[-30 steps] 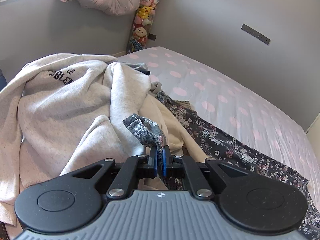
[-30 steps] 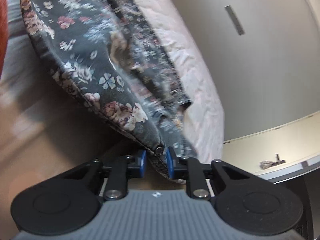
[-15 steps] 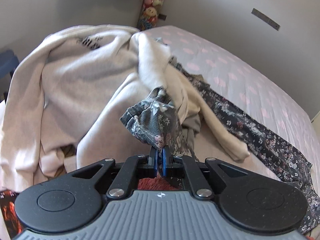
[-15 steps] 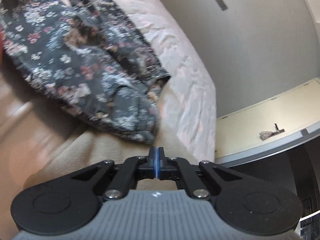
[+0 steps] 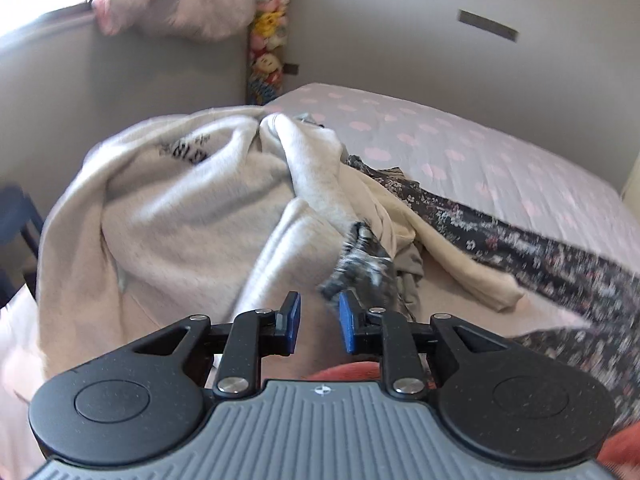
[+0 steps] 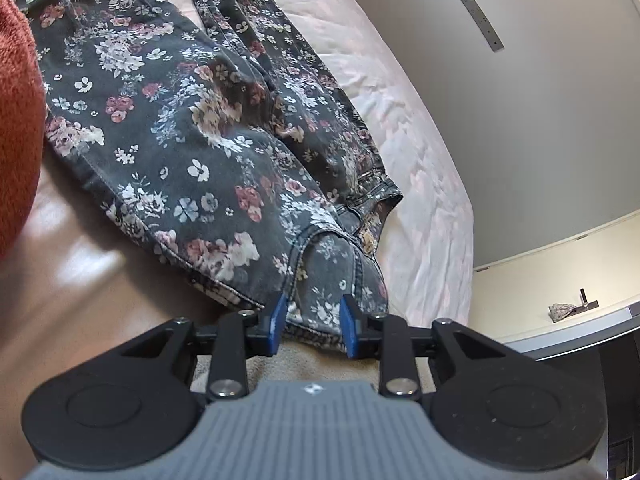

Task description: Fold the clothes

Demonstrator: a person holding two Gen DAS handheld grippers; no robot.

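Dark floral trousers (image 6: pixel 208 128) lie stretched along the bed; their waistband end sits right in front of my right gripper (image 6: pixel 312 326), which is open with the cloth between its jaws but not clamped. In the left wrist view the trousers (image 5: pixel 560 256) run off to the right, and a bunched floral end (image 5: pixel 362 268), blurred, hangs just beyond my open left gripper (image 5: pixel 319 322). Nothing is held in either gripper.
A pale grey sweatshirt (image 5: pixel 180 216) and a cream garment (image 5: pixel 452 248) are heaped on the bed (image 5: pixel 500 160), which has a pink-spotted cover. Rust-red cloth (image 6: pixel 16 120) lies at the left. The wall (image 6: pixel 520 100) is close on the right, with a stuffed-toy column (image 5: pixel 268 48) in the corner.
Both grippers were shut on the floral trousers and have opened. The left end has dropped away from the left jaws; the trousers now lie flat on the bed.
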